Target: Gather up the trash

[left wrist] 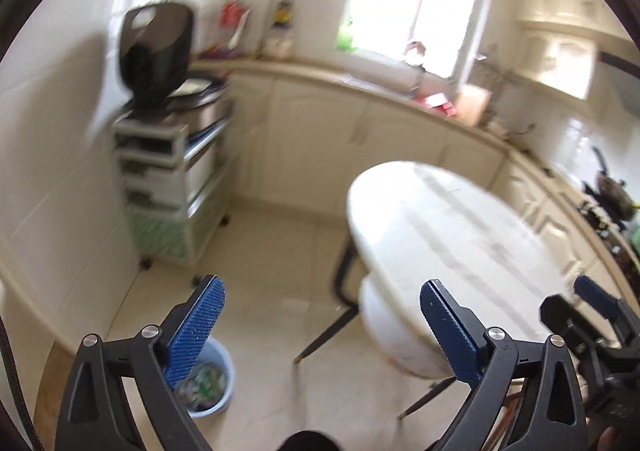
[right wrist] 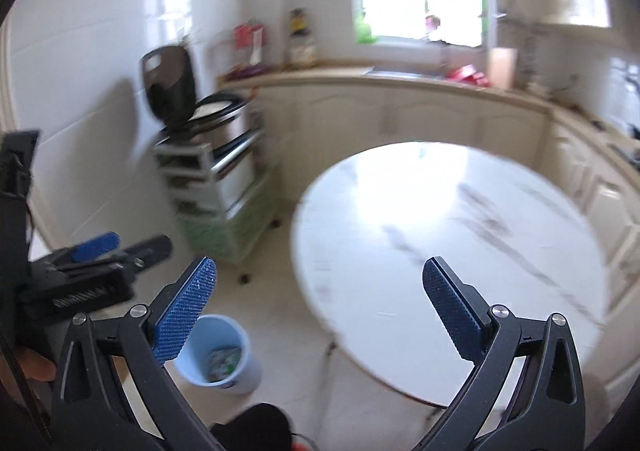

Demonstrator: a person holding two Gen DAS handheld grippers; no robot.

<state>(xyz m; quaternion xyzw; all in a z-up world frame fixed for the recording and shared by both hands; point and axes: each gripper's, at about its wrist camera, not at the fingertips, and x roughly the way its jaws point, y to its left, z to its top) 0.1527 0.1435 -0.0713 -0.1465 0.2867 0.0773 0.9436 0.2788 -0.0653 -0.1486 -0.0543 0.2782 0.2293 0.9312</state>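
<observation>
A light blue trash bin (left wrist: pixel 208 383) stands on the floor, holding crumpled green and white wrappers; it also shows in the right wrist view as the bin (right wrist: pixel 224 355). My left gripper (left wrist: pixel 322 293) hangs high above the floor, open, with nothing between its blue pads. My right gripper (right wrist: pixel 320 271) is open too and empty, above the edge of the round white table (right wrist: pixel 460 251). The right gripper (left wrist: pixel 592 299) appears at the right edge of the left wrist view, and the left gripper (right wrist: pixel 100 247) at the left of the right wrist view.
The round marble-look table (left wrist: pixel 452 235) stands on dark slanted legs, with a white stool (left wrist: pixel 396 335) under it. A wheeled drawer cart (left wrist: pixel 172 179) bears an open cooker (left wrist: pixel 160 51) by the left wall. Cream cabinets and a cluttered counter (left wrist: pixel 360 79) run below the window.
</observation>
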